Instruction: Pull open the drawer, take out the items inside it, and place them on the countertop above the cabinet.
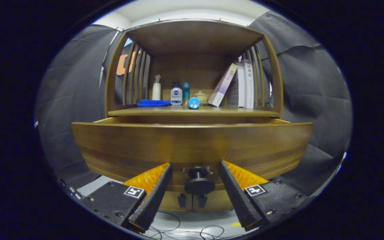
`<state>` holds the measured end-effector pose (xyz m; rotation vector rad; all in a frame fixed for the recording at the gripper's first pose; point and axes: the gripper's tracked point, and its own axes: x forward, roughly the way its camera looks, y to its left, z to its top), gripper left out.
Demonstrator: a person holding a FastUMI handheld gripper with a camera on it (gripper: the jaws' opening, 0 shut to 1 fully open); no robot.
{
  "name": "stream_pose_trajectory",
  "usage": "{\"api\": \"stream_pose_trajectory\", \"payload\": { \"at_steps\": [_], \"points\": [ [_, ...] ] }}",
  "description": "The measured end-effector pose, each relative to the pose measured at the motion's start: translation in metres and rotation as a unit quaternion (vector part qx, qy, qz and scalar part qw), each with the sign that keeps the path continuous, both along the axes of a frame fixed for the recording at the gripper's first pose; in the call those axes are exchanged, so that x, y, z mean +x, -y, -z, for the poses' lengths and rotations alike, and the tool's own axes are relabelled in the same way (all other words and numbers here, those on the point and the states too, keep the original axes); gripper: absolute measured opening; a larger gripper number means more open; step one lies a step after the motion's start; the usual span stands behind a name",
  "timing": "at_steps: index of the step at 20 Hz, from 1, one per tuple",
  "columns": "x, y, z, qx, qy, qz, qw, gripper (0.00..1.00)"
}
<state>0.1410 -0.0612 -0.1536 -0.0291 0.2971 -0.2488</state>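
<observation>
A wooden cabinet stands before me with its drawer (192, 146) pulled out toward me; its inside is hidden behind the drawer front. The drawer's dark round knob (198, 181) sits between my fingers without touching either one. My gripper (195, 170) is open, its fingers wide on both sides of the knob. Above the drawer lies the countertop (245, 112), under a wooden roof with slatted sides.
On the countertop stand a white spray bottle (157, 88), a white lotion bottle (176, 95), a teal bottle (186, 91), a small ceramic pot (201, 96), a blue cloth (153, 103), a lying blue tube (193, 103) and leaning books (238, 85). Cables lie on the floor below.
</observation>
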Motion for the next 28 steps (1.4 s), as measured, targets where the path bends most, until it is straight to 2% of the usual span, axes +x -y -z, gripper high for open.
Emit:
{"api": "stream_pose_trajectory", "payload": {
  "at_steps": [7, 12, 18, 21, 24, 28],
  "points": [
    [0.06, 0.013, 0.0, -0.01, -0.028, 0.003, 1.0, 0.95],
    [0.087, 0.021, 0.004, -0.026, -0.043, 0.002, 0.999, 0.95],
    [0.085, 0.02, 0.006, -0.016, -0.066, 0.005, 0.998, 0.96],
    [0.081, 0.014, 0.009, 0.005, -0.096, -0.025, 0.995, 0.96],
    [0.072, 0.016, -0.004, 0.026, -0.077, -0.023, 0.996, 0.96],
    [0.067, 0.01, -0.026, 0.008, -0.061, -0.053, 0.997, 0.96]
  ]
}}
